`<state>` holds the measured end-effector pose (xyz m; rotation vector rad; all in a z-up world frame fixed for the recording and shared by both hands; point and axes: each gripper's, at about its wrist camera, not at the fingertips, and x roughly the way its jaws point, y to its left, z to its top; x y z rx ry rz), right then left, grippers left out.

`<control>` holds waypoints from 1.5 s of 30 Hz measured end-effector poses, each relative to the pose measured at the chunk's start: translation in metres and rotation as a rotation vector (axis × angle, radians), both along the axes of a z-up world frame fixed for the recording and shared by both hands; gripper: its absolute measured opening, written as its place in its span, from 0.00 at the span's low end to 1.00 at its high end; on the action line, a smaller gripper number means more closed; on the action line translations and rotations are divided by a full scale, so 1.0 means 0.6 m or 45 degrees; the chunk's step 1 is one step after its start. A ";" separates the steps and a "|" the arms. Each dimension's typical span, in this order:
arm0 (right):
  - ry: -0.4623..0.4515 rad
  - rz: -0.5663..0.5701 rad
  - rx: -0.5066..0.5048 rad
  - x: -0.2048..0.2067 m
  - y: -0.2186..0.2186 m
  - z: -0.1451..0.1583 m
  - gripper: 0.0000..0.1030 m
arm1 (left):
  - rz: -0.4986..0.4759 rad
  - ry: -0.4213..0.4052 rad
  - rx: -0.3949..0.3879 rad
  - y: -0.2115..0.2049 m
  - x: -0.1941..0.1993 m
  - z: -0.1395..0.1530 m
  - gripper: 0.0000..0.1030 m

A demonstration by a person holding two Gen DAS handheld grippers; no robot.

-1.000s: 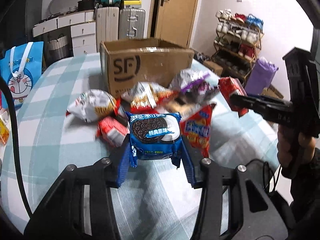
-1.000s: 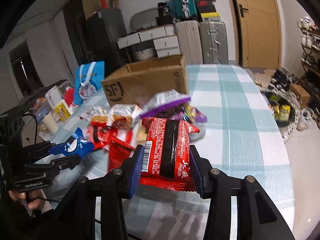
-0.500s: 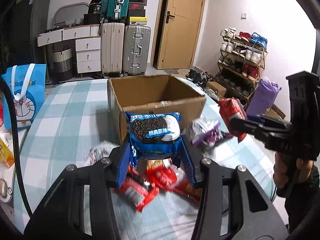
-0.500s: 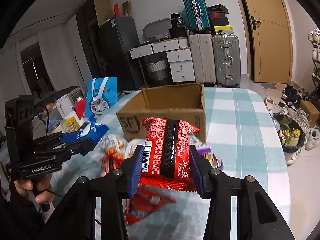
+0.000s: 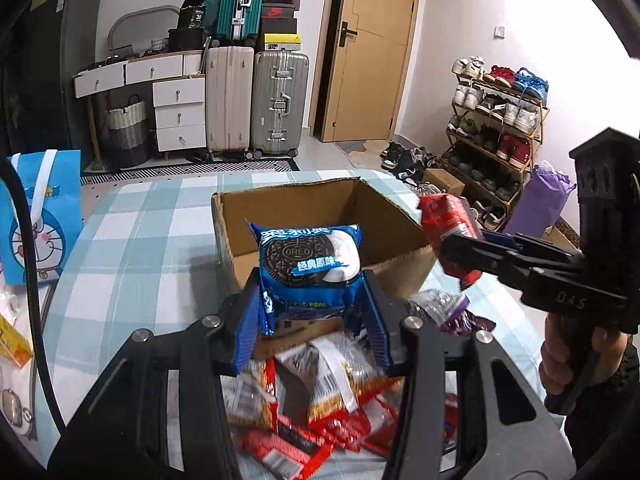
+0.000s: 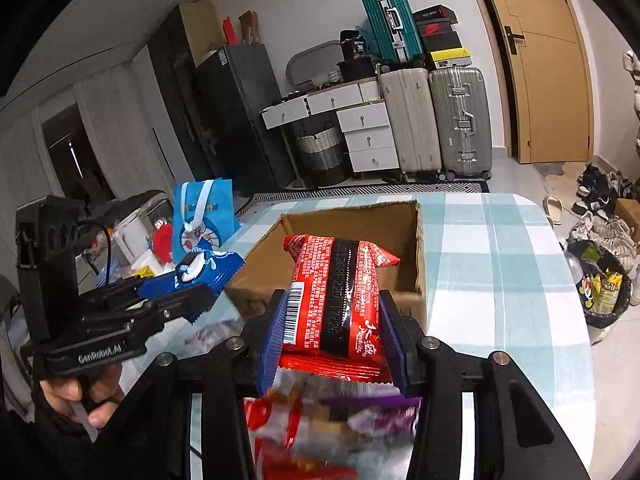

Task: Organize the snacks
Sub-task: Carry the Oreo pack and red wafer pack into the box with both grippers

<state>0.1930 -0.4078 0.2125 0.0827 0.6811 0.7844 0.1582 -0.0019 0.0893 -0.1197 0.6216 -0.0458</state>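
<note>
My left gripper (image 5: 310,312) is shut on a blue Oreo packet (image 5: 310,258), held up in front of the near wall of an open cardboard box (image 5: 280,206). My right gripper (image 6: 334,340) is shut on a red snack packet (image 6: 334,288), raised before the same cardboard box (image 6: 404,296). In the left wrist view the right gripper (image 5: 460,246) and its red packet (image 5: 446,220) hover over the box's right corner. Seen from the right wrist, the left gripper (image 6: 188,292) carries the Oreo packet (image 6: 200,266) at the box's left. A pile of loose snack packets (image 5: 320,392) lies below both grippers on the checked tablecloth (image 5: 132,264).
A blue cartoon gift bag (image 5: 40,216) stands at the table's left edge among small items (image 6: 140,252). Suitcases (image 5: 256,100), drawers and a shoe rack (image 5: 496,120) line the room behind. A dark bin (image 6: 604,288) sits on the floor right of the table.
Both grippers rose and moved forward with their packets, from over the snack pile to the box's near edge. The box's inside has come into view and the pile has dropped below.
</note>
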 end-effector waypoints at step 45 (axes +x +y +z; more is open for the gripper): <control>0.124 0.090 -0.191 0.106 0.121 -0.081 0.44 | -0.017 0.137 0.093 0.044 0.188 -0.120 0.44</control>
